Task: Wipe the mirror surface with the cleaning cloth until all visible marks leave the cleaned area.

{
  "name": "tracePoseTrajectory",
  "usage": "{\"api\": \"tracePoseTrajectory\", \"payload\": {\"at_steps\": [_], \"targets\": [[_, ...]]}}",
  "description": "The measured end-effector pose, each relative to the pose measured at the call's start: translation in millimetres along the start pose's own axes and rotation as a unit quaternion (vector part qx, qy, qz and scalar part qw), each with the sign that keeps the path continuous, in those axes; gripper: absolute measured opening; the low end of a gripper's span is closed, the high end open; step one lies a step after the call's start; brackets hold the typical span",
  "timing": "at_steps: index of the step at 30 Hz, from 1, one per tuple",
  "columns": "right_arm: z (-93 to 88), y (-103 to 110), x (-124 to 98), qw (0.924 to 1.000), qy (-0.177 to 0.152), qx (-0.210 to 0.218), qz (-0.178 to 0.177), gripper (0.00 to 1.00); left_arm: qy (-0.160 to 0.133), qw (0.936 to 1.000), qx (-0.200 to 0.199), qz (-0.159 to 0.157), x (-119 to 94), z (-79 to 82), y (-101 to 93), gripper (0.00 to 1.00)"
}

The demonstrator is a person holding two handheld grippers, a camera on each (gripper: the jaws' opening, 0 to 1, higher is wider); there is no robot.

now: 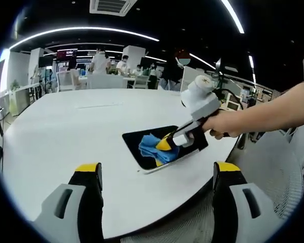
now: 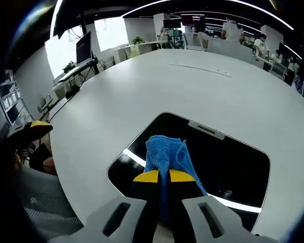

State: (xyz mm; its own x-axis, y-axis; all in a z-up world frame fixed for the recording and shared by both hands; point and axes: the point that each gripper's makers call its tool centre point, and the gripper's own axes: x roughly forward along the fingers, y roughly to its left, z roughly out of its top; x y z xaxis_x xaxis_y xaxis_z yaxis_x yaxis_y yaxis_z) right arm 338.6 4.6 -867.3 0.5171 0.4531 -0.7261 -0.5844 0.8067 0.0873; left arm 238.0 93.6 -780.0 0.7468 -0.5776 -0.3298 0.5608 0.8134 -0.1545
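The right tool [image 2: 165, 175] is clamped on the blue cleaning cloth [image 2: 167, 154], pressing it flat onto the mirror [image 2: 233, 162] near the bench [image 1: 66, 131] edge so it can wipe. The left tool [image 1: 157, 174] hangs back, spread and empty, probably to keep everything visible.

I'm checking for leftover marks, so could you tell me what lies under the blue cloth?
The dark mirror lies under the blue cloth, held by the right claw. Any marks beneath it are covered.
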Motion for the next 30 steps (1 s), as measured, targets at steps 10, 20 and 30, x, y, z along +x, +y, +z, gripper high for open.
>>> {"api": "tracePoseTrajectory", "payload": {"at_steps": [10,20,30], "targets": [[-9.6,9.3,-8.1,0.9999,0.001,-0.012,0.006,0.00,-0.005,1.0000,-0.001,-0.001,-2.2,1.0,-0.9,0.90],[-17.6,18.1,-14.8,0.9998,0.002,-0.014,0.015,0.00,-0.013,0.9999,-0.003,0.004,-3.4,3.3,0.9,0.89],[-24.2,24.8,-19.9,0.9994,0.010,-0.026,0.022,0.00,-0.016,0.9998,-0.004,0.004,-4.0,4.3,0.7,0.88]]}}
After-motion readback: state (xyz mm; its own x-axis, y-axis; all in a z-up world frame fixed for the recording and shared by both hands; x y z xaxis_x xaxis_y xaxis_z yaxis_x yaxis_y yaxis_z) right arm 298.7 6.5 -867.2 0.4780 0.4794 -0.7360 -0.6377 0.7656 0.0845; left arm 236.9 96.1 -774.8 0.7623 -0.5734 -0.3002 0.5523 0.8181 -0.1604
